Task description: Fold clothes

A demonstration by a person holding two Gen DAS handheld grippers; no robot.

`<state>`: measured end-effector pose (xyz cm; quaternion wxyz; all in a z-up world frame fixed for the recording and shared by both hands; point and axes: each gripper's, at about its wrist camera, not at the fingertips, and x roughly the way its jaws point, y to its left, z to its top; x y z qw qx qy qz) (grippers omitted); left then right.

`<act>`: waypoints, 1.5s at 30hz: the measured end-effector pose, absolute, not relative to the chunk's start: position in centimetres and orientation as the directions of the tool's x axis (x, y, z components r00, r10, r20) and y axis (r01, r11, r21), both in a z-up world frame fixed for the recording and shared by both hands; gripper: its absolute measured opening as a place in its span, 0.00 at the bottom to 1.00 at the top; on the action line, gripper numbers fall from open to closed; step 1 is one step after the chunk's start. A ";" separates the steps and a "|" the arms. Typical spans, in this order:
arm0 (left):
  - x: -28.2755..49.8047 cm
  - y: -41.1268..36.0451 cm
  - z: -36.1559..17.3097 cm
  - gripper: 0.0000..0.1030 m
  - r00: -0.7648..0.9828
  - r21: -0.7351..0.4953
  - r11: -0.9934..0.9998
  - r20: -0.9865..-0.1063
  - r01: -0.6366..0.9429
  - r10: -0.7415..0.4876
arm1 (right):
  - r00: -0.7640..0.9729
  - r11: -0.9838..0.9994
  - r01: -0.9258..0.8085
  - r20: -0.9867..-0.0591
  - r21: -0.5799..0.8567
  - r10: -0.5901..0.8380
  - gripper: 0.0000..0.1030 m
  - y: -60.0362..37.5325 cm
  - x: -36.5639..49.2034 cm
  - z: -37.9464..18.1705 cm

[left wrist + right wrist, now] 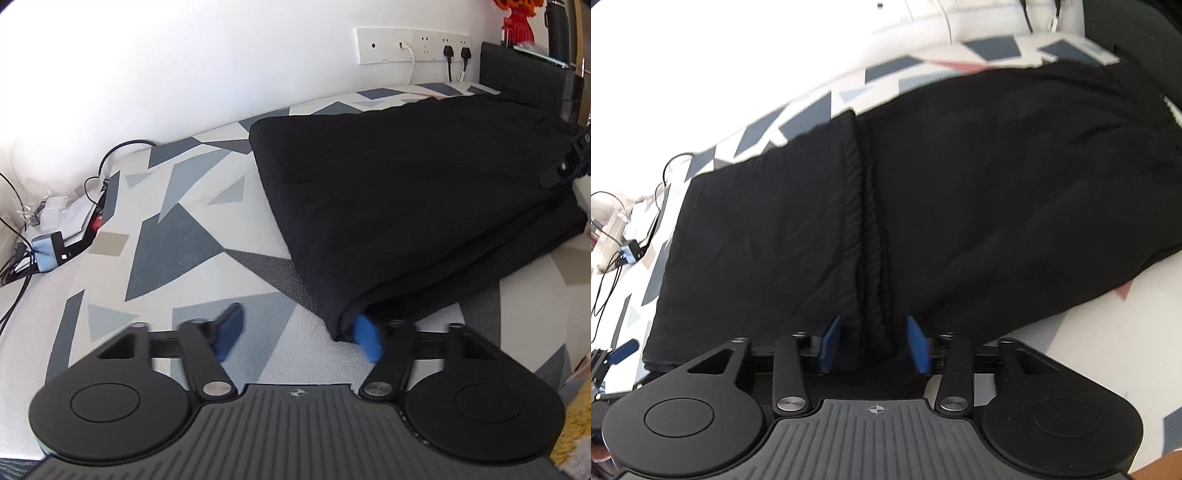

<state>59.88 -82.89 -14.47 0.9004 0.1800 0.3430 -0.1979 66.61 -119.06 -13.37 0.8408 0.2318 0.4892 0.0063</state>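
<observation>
Fabric lies doubled on the patterned bed cover — a black garment, one layer over another, its ribbed hem running down the middle in the right wrist view. Your left gripper is spread wide at the garment's near corner, one blue fingertip tucked under the edge, clamping nothing. Your right gripper straddles the hem, parted, not yet pinching. Judging by this, you're between folds — any further fold needs both corners firmly pinched.
</observation>
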 end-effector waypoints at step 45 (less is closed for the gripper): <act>63.3 -83.2 -11.6 0.51 0.474 -0.213 0.756 -0.666 0.619 -0.576 | 0.561 0.909 0.176 -0.798 0.377 0.222 0.02 -118.9 63.7 -10.7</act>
